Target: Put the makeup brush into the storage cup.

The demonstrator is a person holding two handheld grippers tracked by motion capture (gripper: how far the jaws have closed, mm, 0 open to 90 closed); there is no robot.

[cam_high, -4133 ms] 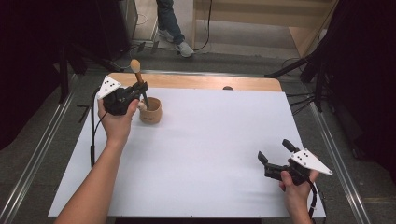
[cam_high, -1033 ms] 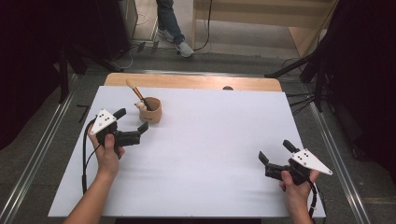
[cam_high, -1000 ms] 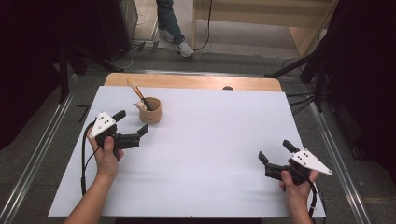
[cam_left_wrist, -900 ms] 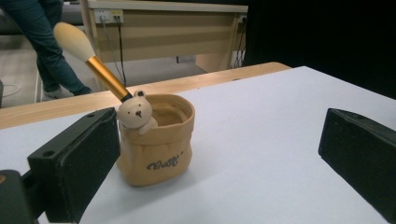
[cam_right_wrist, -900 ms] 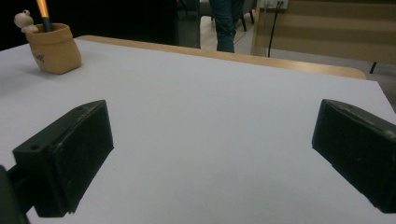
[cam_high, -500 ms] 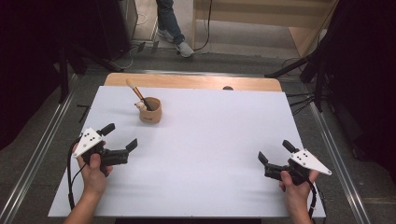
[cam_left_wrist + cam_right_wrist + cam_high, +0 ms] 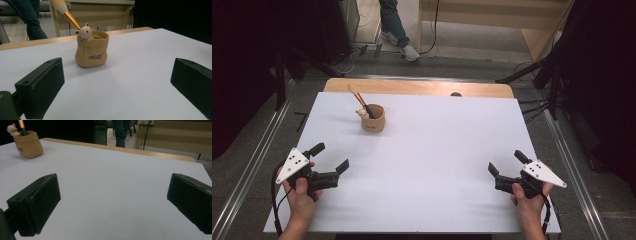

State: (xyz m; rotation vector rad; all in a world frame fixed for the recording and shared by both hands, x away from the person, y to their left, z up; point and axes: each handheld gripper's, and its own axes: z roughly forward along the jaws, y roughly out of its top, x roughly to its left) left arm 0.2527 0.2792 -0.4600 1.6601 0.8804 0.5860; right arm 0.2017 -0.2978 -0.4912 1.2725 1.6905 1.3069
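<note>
The left gripper (image 7: 330,157) and right gripper (image 7: 505,162) both sit wide open and empty near the table's (image 7: 442,150) near corners, far from the cup (image 7: 373,118) with its brush (image 7: 358,100).

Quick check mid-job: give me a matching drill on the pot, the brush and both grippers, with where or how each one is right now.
Things:
1. brush
2. bear pot
3. left gripper
4. right gripper

States:
a. open, near the table's right front corner
b. stands on the white sheet toward the far left
c. leans inside the pot, bristles up
d. open, near the table's left front edge

Pairs: 1-c, 2-b, 3-d, 4-a
</note>
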